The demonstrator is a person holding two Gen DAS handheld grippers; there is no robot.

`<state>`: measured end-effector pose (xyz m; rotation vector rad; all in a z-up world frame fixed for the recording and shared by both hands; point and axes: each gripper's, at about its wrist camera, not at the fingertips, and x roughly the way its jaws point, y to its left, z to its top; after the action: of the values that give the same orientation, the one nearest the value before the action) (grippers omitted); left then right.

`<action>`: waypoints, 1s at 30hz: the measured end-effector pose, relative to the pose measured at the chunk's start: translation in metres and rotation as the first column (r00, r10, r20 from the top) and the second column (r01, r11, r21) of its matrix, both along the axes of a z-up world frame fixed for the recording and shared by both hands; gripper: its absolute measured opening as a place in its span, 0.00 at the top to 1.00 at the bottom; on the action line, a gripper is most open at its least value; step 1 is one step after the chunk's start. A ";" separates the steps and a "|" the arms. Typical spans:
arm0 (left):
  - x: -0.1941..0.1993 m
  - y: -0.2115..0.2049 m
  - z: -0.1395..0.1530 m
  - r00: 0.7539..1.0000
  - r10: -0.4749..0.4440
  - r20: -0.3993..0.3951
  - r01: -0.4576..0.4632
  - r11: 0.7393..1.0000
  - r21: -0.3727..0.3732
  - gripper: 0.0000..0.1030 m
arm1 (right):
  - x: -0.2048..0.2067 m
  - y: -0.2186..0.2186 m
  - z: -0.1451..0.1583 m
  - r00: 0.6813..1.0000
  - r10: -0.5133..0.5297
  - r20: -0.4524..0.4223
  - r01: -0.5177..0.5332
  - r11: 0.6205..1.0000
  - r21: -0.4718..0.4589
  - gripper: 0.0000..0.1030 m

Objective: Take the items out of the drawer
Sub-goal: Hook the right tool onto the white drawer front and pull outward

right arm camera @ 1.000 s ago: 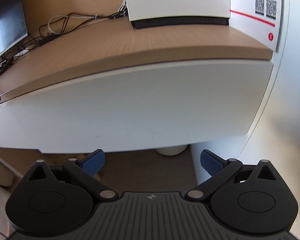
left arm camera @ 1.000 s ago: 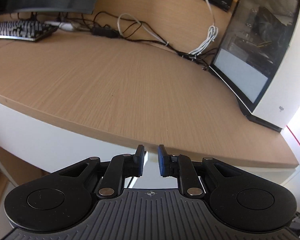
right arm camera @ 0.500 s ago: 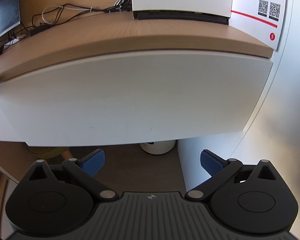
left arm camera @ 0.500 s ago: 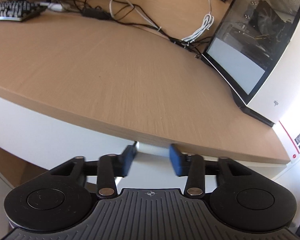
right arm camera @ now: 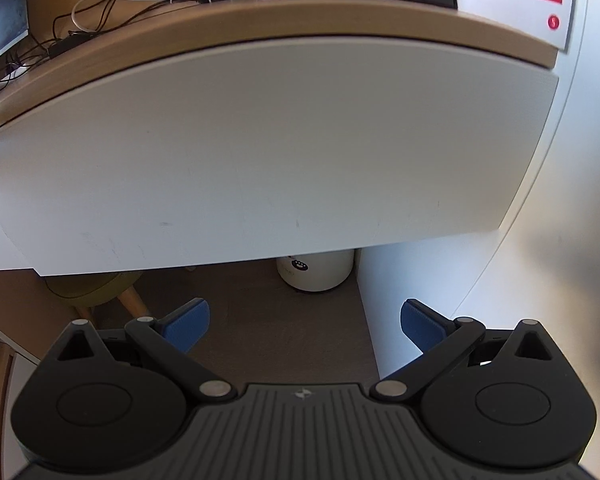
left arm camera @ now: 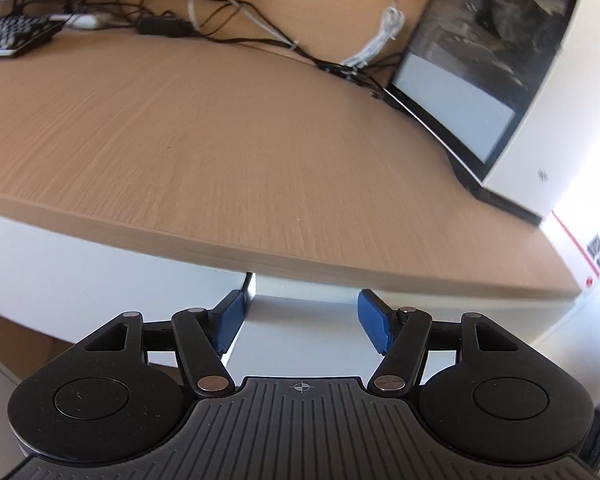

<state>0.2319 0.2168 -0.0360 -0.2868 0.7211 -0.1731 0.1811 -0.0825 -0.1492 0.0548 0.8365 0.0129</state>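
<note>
The drawer is a wide white front panel under the wooden desk top, and it is closed, so its contents are hidden. My left gripper is open just below the desk edge, its blue pads straddling the top of the drawer front beside a vertical seam. My right gripper is open too, with nothing between its fingers. It hangs in front of and below the drawer's lower edge.
A white PC case, a keyboard and tangled cables sit on the desk. A white box with a red stripe stands at the right end. Under the desk are a white round bin and a green stool.
My left gripper went from nearly shut to wide open while staying at the desk edge. My right gripper stayed open and moved closer to the drawer front and lower.
</note>
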 end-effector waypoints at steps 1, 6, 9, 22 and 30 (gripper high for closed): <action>-0.001 -0.001 0.000 1.000 -0.010 0.004 0.010 1.000 0.012 0.35 | 0.001 0.000 -0.002 1.000 -0.001 -0.004 0.001 1.000 0.001 0.01; 0.000 -0.002 0.000 0.999 -0.036 0.010 0.035 0.999 0.034 0.36 | 0.004 0.001 -0.008 1.000 0.003 -0.020 -0.003 1.000 0.005 0.01; -0.001 0.000 -0.001 0.999 -0.032 0.012 0.032 0.999 0.018 0.37 | 0.008 -0.001 -0.009 1.000 0.008 -0.025 -0.007 0.998 0.054 0.01; 0.004 -0.003 0.002 0.999 -0.046 -0.002 0.046 0.998 0.033 0.37 | 0.070 -0.008 -0.070 0.995 0.047 0.086 -0.085 0.848 0.524 0.00; 0.002 -0.002 0.001 0.999 -0.049 0.004 0.049 0.998 0.033 0.38 | 0.084 -0.004 -0.081 0.961 0.174 0.216 -0.268 0.786 0.558 0.00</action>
<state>0.2340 0.2146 -0.0354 -0.2372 0.7260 -0.2081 0.2646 -0.0864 -0.2297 0.5332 0.6533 0.4978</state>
